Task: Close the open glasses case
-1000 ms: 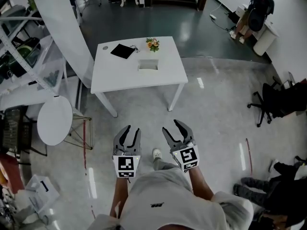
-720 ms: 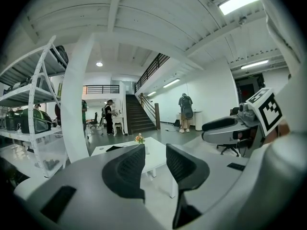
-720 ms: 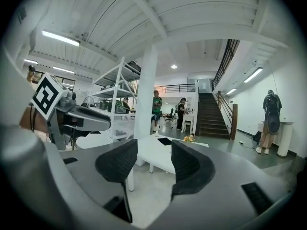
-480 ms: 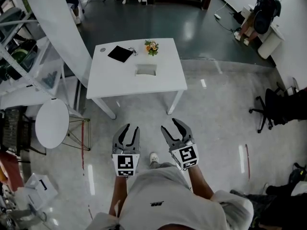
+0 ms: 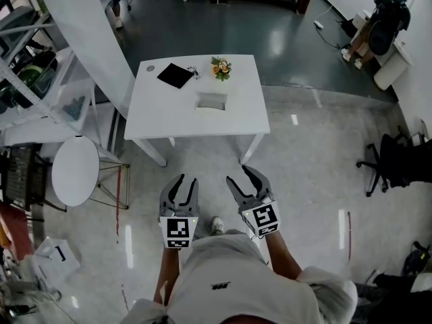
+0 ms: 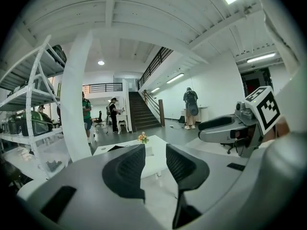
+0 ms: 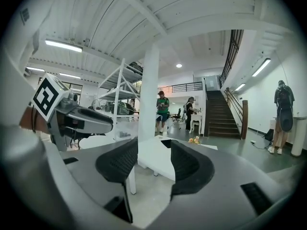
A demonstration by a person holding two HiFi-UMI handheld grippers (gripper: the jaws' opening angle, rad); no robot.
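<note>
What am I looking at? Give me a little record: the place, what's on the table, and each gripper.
place: indoor hall; a person is short of a white table
on table: case near the middle, seemingly open; flowers; black flat item
left gripper: open, empty, over the floor
right gripper: open, nothing between its jaws, which have just closed slightly
task: case not yet reached

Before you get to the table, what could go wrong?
The white glasses case hardly stands out on the white table, so a reach could miss it. The flowers stand just beyond it and might get knocked. A push may just slide the case instead of shutting it.
</note>
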